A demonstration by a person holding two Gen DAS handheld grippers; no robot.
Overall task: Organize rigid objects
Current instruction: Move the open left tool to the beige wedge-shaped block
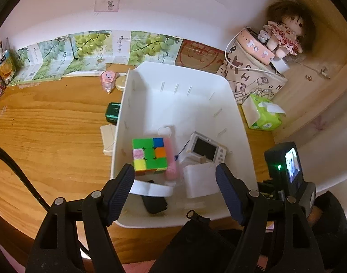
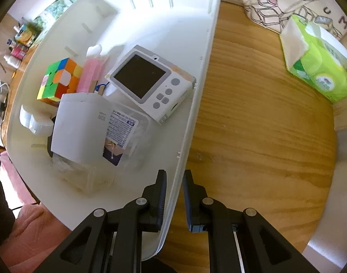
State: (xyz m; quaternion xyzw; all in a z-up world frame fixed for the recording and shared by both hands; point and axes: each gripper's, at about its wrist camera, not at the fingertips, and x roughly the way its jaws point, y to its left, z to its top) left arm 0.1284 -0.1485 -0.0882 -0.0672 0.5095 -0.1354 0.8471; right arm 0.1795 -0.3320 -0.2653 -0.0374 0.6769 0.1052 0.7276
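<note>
While clamped on the right-hand wall of the white bin [image 2: 196,104], right gripper [image 2: 174,196] pinching thin plastic between both pads, pointing straight down near the bin's front right corner. Left gripper [image 1: 175,183] spread wide and empty, hovering over the bin's front edge. Inside, toward the front: a scrambled puzzle cube [image 1: 149,155] by the left wall, a pink tube [image 1: 171,159] touching its side, a small white digital camera [image 2: 148,84] propped screen-up near the right wall, a white box [image 2: 79,127] with a printed label lying partly on a clear pouch. Still out on the tabletop beside the bin's left wall: a green case [image 1: 113,112] and a pale flat box [image 1: 108,140]. Likely risks: thin wall flexing or slipping from the narrow pinch, tipping the bin if pulled; camera sliding flat; open fingers clipping the cube on descent.
</note>
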